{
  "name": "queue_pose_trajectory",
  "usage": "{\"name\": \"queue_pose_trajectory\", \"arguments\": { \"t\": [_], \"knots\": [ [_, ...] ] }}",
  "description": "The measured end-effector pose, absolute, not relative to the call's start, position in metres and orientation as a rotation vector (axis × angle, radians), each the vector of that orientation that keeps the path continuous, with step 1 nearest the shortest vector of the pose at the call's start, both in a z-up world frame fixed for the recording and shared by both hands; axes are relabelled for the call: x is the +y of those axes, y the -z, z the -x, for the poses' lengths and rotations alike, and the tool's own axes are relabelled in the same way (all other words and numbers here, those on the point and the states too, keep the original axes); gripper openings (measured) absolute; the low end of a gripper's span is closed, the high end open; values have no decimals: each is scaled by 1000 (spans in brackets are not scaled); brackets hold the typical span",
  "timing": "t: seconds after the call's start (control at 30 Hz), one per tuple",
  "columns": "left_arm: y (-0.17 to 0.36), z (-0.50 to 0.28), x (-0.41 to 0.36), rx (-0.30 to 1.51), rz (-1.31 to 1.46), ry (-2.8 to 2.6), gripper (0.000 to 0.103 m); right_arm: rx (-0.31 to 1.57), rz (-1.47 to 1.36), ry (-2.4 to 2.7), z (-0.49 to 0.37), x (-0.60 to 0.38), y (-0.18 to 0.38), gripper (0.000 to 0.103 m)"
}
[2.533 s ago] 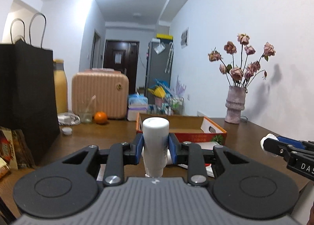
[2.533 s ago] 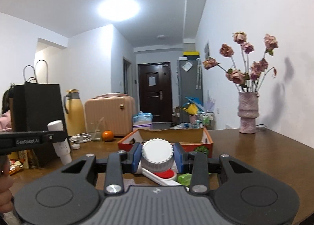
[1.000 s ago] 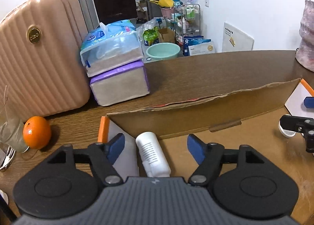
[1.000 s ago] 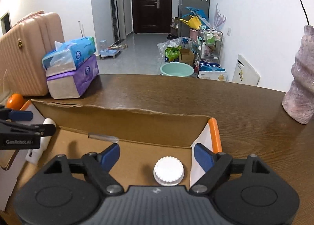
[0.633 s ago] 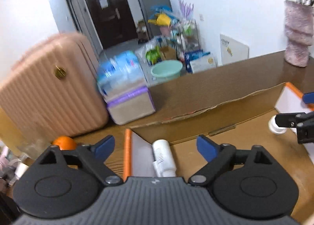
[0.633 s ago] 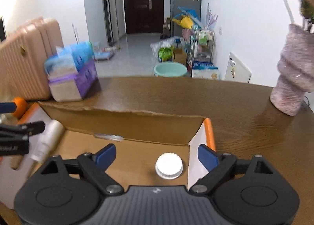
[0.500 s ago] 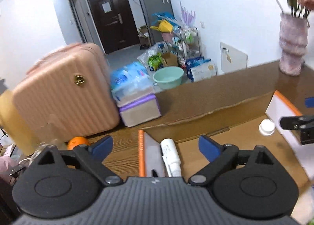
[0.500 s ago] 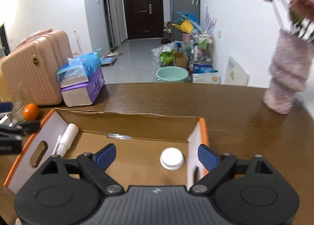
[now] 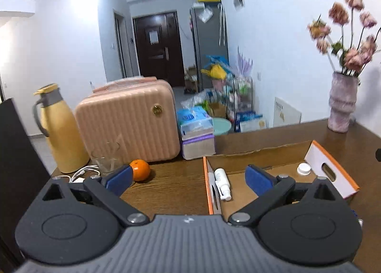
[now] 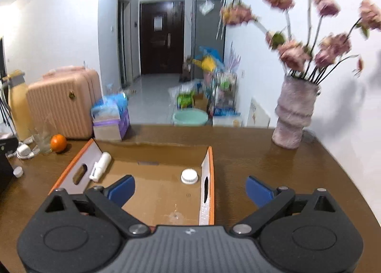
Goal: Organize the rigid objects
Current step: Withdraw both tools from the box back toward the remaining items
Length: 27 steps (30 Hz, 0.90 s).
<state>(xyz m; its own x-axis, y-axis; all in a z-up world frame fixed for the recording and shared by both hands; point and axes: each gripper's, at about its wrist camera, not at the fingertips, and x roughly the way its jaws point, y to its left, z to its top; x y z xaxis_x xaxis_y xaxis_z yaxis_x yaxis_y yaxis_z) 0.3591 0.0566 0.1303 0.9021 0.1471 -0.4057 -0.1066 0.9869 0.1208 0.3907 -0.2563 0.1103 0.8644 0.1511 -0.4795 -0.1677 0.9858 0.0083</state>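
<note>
An open cardboard box with orange-edged end flaps sits on the brown table. A white tube bottle lies on its side against the box's left end. A white ribbed jar lid rests near the right end. My left gripper hovers above and in front of the box's left end, jaws still opening wide, nothing between them. My right gripper hangs over the box's near right part, jaws also opening, empty.
Along the back left stand a pink suitcase, a yellow thermos, a glass, an orange and stacked tissue packs. A pink vase of flowers stands at the back right. A black bag rises at the left edge.
Both grippers let go of the bottle and the lid inside the box, opened wide, and pulled back and upward, so the whole box and more of the room show now.
</note>
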Motion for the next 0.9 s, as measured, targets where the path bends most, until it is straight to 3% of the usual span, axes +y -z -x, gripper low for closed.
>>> {"name": "queue_pose_trajectory", "arguments": {
  "t": [0.2, 0.43, 0.9],
  "knots": [
    [-109, -283, 55, 242, -62, -97, 103, 433, -8, -160, -334, -262, -101, 102],
    [-72, -221, 43, 242, -88, -97, 103, 326, 26, -174, -268, -254, -67, 103],
    [-6, -22, 60, 39, -108, -134, 103, 187, 40, -308, -81, -225, 13, 103]
  ]
}}
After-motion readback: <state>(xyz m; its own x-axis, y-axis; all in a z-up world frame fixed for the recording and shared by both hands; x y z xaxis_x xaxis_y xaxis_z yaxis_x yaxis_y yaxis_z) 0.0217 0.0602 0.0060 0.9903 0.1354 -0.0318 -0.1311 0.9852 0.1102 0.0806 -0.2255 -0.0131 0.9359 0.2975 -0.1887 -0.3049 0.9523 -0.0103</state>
